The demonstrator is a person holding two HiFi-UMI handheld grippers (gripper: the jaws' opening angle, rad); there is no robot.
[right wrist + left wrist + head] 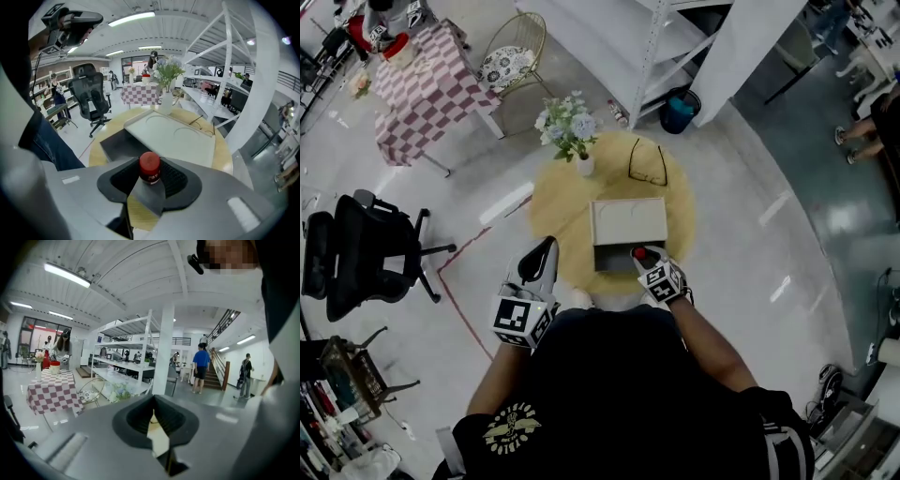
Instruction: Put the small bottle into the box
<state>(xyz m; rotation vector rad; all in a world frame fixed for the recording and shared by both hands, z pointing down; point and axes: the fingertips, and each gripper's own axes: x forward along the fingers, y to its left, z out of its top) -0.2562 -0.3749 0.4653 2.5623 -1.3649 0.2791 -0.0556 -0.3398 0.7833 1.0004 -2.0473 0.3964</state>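
The small bottle (149, 165) has a red cap and stands upright between the pads of my right gripper (149, 178), which is shut on it. In the head view the bottle (639, 252) and right gripper (646, 258) hover at the near edge of the box (614, 257) on the round yellow table (555, 211). The dark inside of the box (119, 146) lies just ahead of the bottle. Its white lid (174, 137) stands open behind it. My left gripper (545, 249) is held up at the table's near left with its jaws together and nothing between them (157, 427).
A vase of flowers (572, 133) and a pair of glasses (648, 161) sit on the far half of the table. A black office chair (358, 255) stands to the left. A checkered table (422, 84) and white shelving (656, 37) are farther off.
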